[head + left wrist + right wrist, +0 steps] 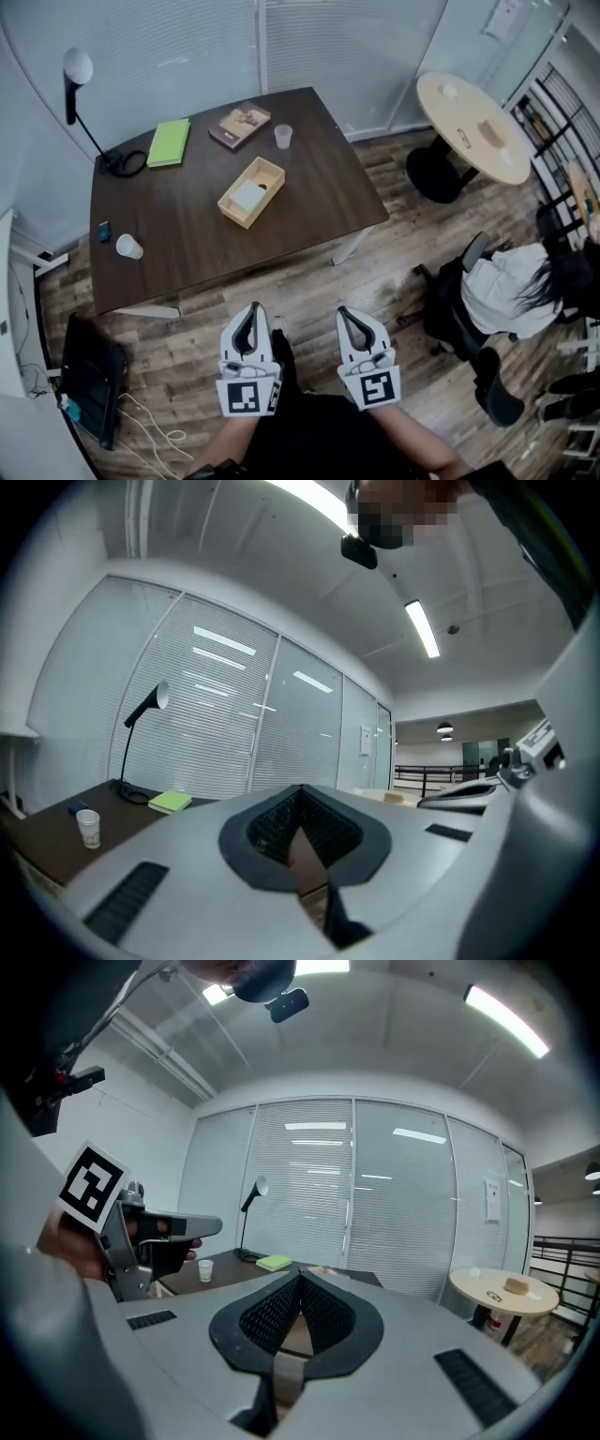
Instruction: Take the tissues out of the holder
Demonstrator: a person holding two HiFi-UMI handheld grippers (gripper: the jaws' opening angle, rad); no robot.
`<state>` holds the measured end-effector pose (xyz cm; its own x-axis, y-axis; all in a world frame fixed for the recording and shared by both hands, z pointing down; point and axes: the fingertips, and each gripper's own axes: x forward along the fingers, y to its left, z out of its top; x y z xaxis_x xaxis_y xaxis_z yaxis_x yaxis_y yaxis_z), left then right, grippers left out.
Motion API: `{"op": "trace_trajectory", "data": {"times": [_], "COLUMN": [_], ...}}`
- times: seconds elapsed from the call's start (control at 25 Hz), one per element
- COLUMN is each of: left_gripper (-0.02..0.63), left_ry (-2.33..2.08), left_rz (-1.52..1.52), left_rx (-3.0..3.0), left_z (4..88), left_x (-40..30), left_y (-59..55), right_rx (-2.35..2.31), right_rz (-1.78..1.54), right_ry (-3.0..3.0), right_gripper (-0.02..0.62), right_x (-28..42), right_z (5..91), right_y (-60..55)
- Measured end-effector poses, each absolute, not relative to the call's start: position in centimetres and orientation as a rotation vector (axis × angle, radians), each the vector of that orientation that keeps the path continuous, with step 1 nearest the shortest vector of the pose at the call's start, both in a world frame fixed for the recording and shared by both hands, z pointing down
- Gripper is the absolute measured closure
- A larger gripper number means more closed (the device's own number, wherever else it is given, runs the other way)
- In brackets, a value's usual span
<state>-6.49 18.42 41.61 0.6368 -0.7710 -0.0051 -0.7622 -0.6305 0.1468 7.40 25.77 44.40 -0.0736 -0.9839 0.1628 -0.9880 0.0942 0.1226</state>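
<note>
A light wooden tissue holder [251, 192] lies open-topped in the middle of the dark table [309, 202], with white tissues [248, 196] inside it. Both grippers hang over the wooden floor, short of the table's near edge and well away from the holder. My left gripper [253, 307] has its jaws together with nothing between them, and its tips [302, 789] point level toward the table. My right gripper [345, 310] sits beside it, jaws meeting at the tip [302, 1274], also empty. The right gripper view does not show the holder clearly.
On the table are a green notebook [170, 142], a brown book [239, 126], a clear cup [283, 136], a white paper cup [128, 247] and a desk lamp [77, 70]. A round table [473, 114] and an office chair [497, 291] stand right; a black bag [92, 375] lies left.
</note>
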Motion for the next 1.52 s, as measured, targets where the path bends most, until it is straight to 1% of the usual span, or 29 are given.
{"op": "trace_trajectory", "data": {"times": [0.2, 0.4, 0.8, 1.12, 1.52], "left_gripper": [0.606, 0.607, 0.607, 0.606, 0.606], "left_ry": [-1.258, -1.166, -1.098, -1.055, -1.052], "left_rz": [-0.074, -0.047, 0.036, 0.058, 0.030], "left_rx": [2.685, 2.755, 2.779, 2.750, 2.735], "left_z": [42.9, 42.8, 43.4, 44.3, 44.0], "left_x": [-6.2, -3.5, -1.2, -1.6, -2.0], "left_y": [13.2, 9.2, 1.9, -1.2, -1.9], "right_rx": [1.968, 1.849, 1.897, 1.940, 1.975], "right_rz": [0.020, -0.082, 0.067, 0.131, 0.166], "right_ry": [-2.177, -2.202, -2.228, -2.233, -2.119], "right_gripper": [0.586, 0.586, 0.586, 0.586, 0.586], "right_x": [7.9, 6.9, 7.9, 7.7, 11.8], "right_z": [43.2, 42.1, 42.8, 43.5, 44.4], "right_y": [18.6, 12.8, 5.1, 2.1, 2.8]}}
